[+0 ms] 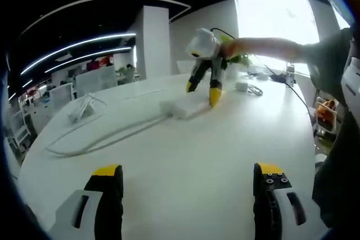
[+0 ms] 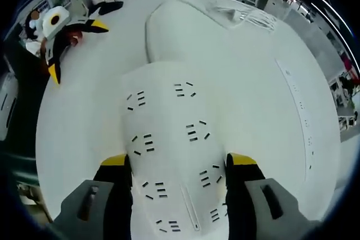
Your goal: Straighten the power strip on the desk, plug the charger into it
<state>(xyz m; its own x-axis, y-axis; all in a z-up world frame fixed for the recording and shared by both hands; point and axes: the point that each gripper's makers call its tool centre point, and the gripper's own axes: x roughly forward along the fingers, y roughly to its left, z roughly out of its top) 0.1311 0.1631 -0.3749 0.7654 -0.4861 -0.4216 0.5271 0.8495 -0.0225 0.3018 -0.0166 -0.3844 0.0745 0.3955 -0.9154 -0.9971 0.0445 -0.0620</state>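
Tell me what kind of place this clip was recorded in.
Most likely an open-plan office. A large white table carries a white power strip and its cable, rows of desks stand in the background, and long strip lights run across a dark ceiling.

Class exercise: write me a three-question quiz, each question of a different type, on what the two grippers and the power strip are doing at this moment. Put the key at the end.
1. True or false: the right gripper has a jaw on each long side of the power strip.
2. What does the left gripper hold? A) the white cable B) nothing C) the strip
3. Fill in: the power strip lies on the white ____.

Key: 1 true; 2 B, its jaws stand apart over bare desk; 3 desk.
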